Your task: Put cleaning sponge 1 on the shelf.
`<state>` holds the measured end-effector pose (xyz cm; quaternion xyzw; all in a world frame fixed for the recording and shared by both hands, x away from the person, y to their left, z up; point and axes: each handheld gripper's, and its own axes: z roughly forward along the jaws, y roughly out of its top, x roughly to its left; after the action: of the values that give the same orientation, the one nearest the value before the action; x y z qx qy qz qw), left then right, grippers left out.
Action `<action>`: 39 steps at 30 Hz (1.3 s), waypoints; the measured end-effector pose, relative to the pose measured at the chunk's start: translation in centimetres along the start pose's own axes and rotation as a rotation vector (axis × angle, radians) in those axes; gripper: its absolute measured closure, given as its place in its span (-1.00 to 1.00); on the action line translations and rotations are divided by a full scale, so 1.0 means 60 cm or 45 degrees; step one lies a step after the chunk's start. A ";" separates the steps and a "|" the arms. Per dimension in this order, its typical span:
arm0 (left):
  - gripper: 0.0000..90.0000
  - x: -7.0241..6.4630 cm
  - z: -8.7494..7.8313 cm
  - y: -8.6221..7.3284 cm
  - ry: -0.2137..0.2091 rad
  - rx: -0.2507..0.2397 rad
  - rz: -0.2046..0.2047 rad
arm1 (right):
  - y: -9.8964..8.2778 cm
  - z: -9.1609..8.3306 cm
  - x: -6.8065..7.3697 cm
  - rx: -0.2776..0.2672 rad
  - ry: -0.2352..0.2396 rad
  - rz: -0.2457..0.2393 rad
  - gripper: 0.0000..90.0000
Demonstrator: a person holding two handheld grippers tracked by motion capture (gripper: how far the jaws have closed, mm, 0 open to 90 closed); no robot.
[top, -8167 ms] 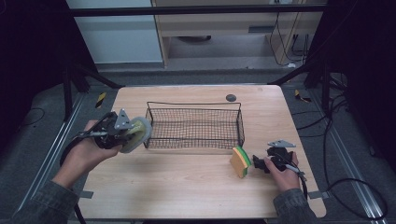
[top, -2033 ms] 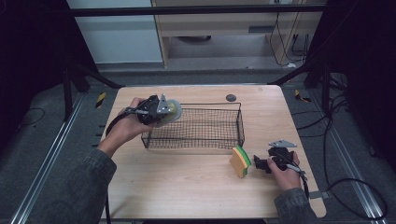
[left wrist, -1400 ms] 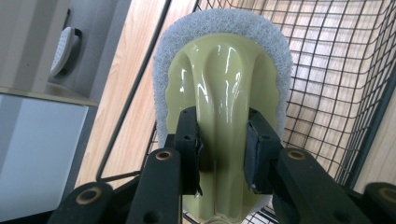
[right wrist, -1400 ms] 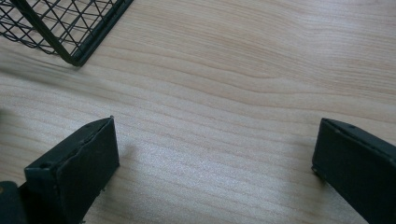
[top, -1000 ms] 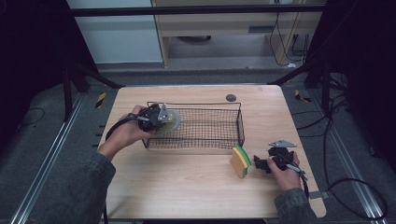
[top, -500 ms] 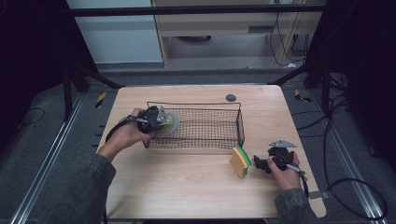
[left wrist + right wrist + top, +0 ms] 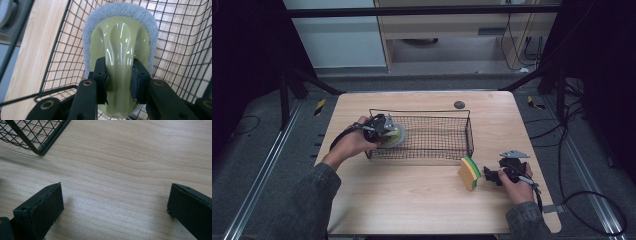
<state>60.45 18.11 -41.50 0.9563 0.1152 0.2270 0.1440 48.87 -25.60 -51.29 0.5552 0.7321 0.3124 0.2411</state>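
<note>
Gripping the pale green scrubber (image 7: 120,47) by its glossy ridge, your left tongs (image 7: 119,77) are clamped on it, a pad on each side, and you hold it inside the left end of the black wire basket (image 7: 437,137), its white fleecy pad facing away from the tongs toward the mesh. Whether the scrubber touches the basket floor cannot be told. In the high view your left hand (image 7: 354,142) is at the basket's left wall. Your right tongs (image 7: 115,207) sit low over the bare wooden bench (image 7: 130,157), jaws wide apart with nothing between them. Just beside them in the high view stands a yellow and green sponge (image 7: 469,172), outside the basket's near right corner.
</note>
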 end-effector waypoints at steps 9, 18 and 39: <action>0.54 -0.004 0.018 0.011 -0.031 0.041 0.015 | 0.000 0.000 0.000 0.000 0.000 0.001 -0.98; 0.55 -0.004 0.020 0.009 -0.049 0.037 0.001 | 0.000 0.000 0.000 0.000 -0.001 0.002 -0.98; 0.29 0.002 -0.026 0.002 0.005 -0.146 -0.146 | 0.000 0.000 0.000 0.001 -0.003 0.004 -0.98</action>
<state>59.83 18.37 -40.10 0.9378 0.1569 0.2264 0.2113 48.85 -25.58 -51.29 0.5568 0.7311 0.3119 0.2413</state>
